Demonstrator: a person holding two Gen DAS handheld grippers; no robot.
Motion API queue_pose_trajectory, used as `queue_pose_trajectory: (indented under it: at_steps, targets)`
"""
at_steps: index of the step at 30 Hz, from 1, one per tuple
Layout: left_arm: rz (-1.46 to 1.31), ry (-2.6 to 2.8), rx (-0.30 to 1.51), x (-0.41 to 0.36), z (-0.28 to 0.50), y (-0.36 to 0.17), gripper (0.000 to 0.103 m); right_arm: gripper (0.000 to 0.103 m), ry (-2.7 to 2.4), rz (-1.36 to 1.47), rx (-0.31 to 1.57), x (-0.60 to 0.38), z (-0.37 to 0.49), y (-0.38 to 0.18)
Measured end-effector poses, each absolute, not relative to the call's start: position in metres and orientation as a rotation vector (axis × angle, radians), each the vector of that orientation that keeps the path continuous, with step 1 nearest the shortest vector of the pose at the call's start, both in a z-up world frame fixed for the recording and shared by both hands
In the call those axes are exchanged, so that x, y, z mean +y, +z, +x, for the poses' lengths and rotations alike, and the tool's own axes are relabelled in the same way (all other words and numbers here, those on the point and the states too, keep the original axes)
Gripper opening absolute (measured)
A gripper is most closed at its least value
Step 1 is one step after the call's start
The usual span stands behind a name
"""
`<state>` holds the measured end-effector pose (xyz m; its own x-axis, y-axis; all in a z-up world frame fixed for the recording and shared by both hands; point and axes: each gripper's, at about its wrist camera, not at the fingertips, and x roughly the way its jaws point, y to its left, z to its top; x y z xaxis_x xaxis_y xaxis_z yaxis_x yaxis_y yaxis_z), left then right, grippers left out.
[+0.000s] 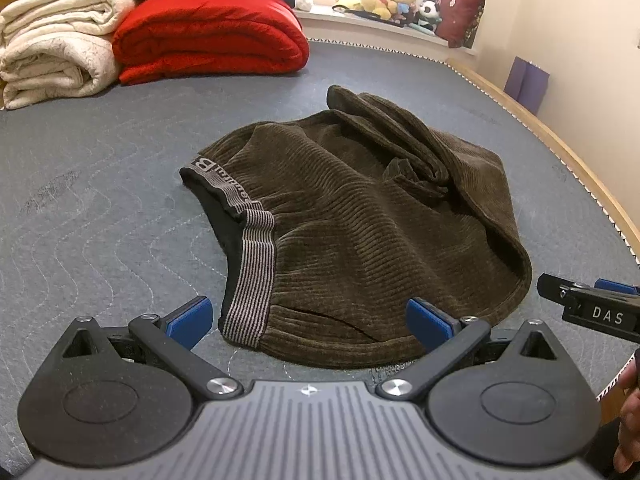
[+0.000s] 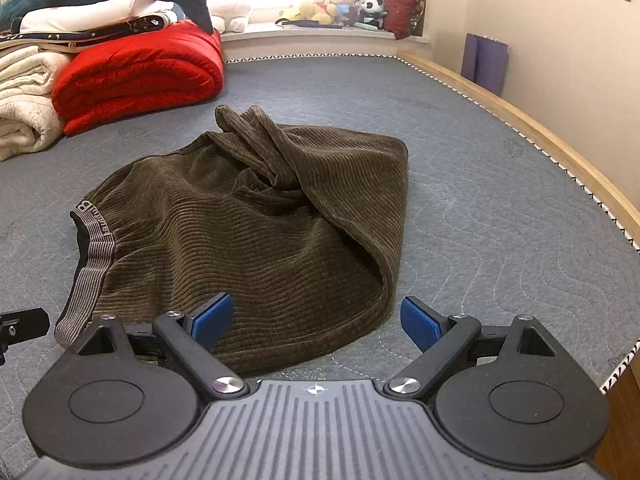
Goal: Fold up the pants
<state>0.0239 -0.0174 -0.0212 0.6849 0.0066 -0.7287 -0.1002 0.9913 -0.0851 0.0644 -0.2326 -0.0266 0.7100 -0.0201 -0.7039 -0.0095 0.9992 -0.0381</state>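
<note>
Ribbed cloth, quilted mattress, matt plastic tooling

The pants [image 1: 360,232] are brown corduroy, thickly ribbed and soft, with a smooth striped elastic waistband [image 1: 250,272]. The mattress [image 1: 100,200] is matt grey quilted fabric, edged along its right side by a pale varnished wood rail [image 2: 520,128]. At its far left corner, the red blanket [image 1: 208,36] looks plush and the cream blankets [image 1: 52,52] nubbly. The left gripper [image 1: 308,320] and right gripper [image 2: 316,320] are matt black plastic with textured blue pads [image 1: 190,320] and shiny metal screws.

A grey quilted mattress [image 2: 500,216] carries crumpled brown corduroy pants [image 2: 248,236] at centre — a folded red blanket [image 2: 140,76] and cream blankets [image 2: 24,116] at ten o'clock.
</note>
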Motion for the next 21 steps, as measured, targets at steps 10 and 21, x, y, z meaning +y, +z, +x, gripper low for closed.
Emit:
queue_pose_trajectory:
  at_steps: [10,21]
  targets:
    - [-0.105,0.055,0.810,-0.022,0.022,-0.022,0.103,0.092,-0.006,-0.045,0.784,-0.231,0.065,-0.028]
    - [-0.021,0.035,0.821,-0.039,0.023,-0.026,0.103,0.092,-0.006,-0.042,0.787,-0.232,0.065,-0.029]
